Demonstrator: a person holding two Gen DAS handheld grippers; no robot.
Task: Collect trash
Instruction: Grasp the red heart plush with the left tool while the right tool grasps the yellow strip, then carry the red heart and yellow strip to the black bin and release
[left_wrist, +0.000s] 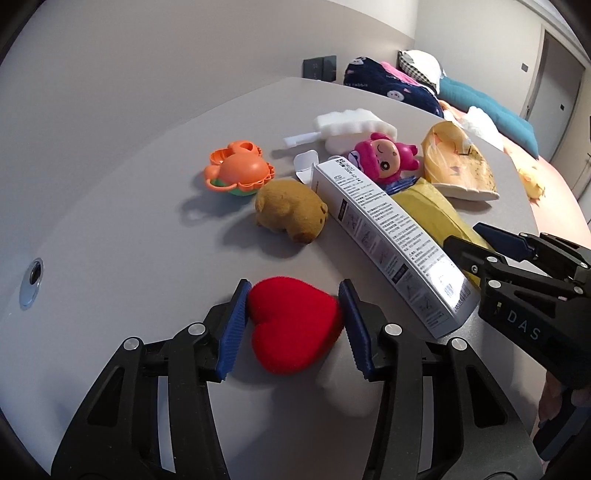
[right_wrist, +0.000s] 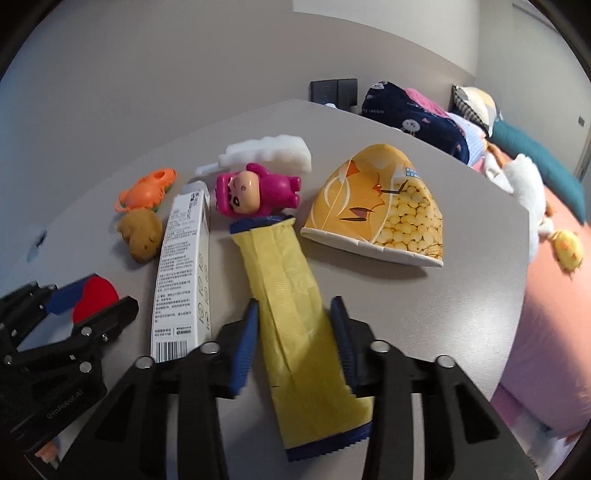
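Left wrist view: the left gripper (left_wrist: 293, 328) clamps a red plush heart (left_wrist: 293, 325) between its blue pads, pinning it low on the grey table (left_wrist: 129, 240), apparently to lift it. To its right, the right gripper (right_wrist: 293, 345) straddles a yellow wrapper (right_wrist: 295, 314), pads against both edges, grasping flat trash where it lies. A white carton (left_wrist: 388, 236) lies between the two grippers. Ahead of them lie toys and a flattened paper cup (right_wrist: 380, 214), probably more trash.
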